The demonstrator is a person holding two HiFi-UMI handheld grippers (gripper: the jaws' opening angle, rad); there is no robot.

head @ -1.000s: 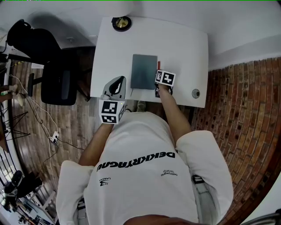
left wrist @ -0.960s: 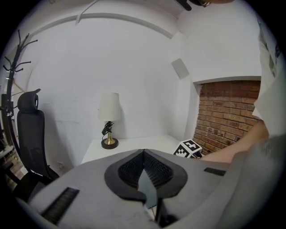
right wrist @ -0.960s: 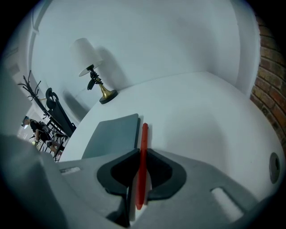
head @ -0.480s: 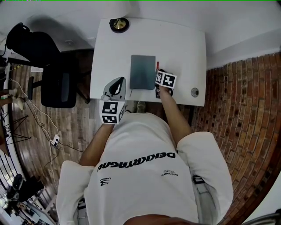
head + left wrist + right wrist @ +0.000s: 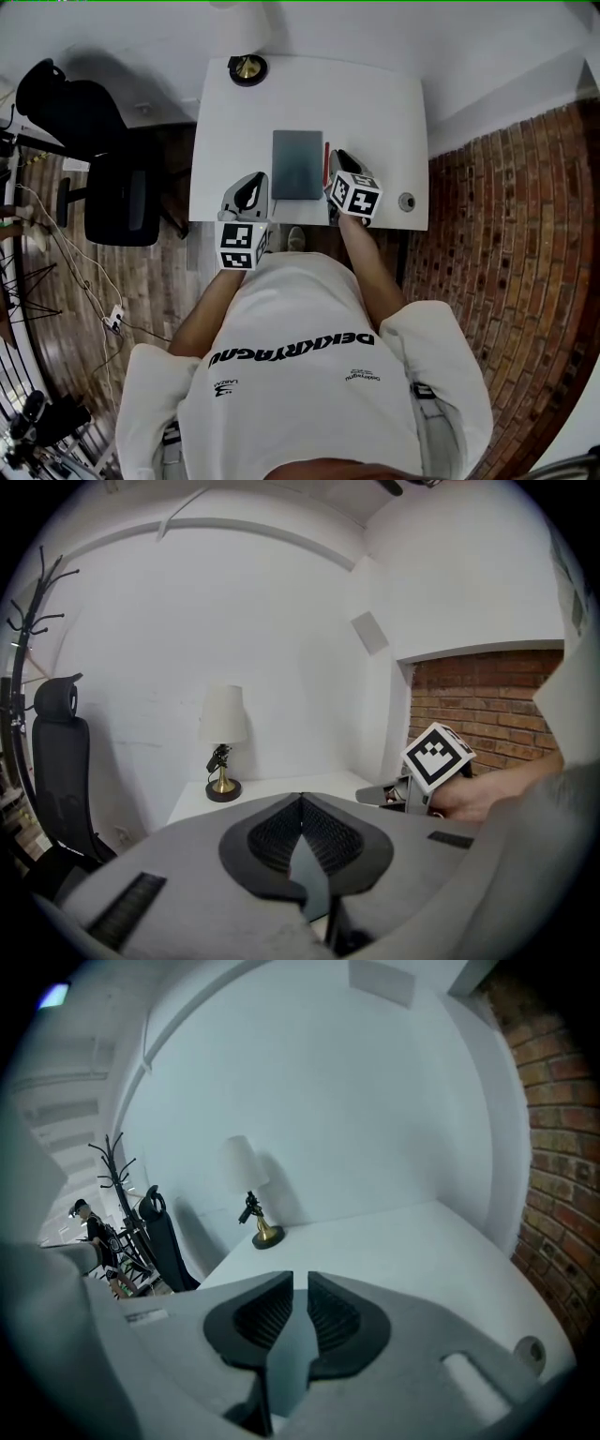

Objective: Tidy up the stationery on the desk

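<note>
A grey notebook (image 5: 297, 164) lies flat in the middle of the white desk (image 5: 375, 112), and a red pen (image 5: 326, 157) lies along its right edge. My right gripper (image 5: 338, 161) hovers above the desk just right of the pen. Its jaws (image 5: 300, 1283) have just been closing to a narrow gap with nothing between the pads. The left gripper view shows it too, as the right gripper (image 5: 386, 794) with its marker cube. My left gripper (image 5: 250, 183) is shut and empty at the desk's near left edge, left of the notebook; its pads (image 5: 300, 803) meet.
A small lamp with a brass base (image 5: 247, 67) stands at the desk's far left corner. A round grommet (image 5: 406, 201) sits near the right front corner. A black office chair (image 5: 112, 178) stands left of the desk, and a brick wall (image 5: 506, 234) is on the right.
My right gripper has lifted off the desk beside the notebook, and its marker cube looks larger and tilted. The left gripper has stayed where it was.
</note>
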